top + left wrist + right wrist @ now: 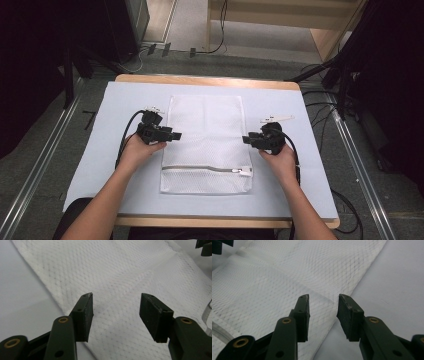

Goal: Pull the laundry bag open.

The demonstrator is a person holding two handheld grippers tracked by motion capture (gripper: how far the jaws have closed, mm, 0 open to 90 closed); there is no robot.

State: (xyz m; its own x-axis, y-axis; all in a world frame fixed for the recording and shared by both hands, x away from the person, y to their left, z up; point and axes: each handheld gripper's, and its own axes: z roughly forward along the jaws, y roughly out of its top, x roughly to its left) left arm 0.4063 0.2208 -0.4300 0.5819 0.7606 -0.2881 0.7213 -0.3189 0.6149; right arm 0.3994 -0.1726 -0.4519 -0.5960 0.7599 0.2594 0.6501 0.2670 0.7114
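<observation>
A white mesh laundry bag (206, 142) lies flat in the middle of the table, its zipper (206, 169) running across near the front end. My left gripper (175, 135) hovers at the bag's left edge, jaws open and empty, pointing right over the mesh (120, 277). My right gripper (246, 139) sits at the bag's right edge, pointing left, also open with nothing between its jaws. In the right gripper view (323, 302) the jaws straddle the bag's edge (312, 290). In the left gripper view the left gripper (116, 302) hangs just above the mesh.
A pale grey mat (100, 150) covers the wooden table (210, 80). Cables trail from both grippers toward the front. Dark stands and rails flank the table on the floor at both sides.
</observation>
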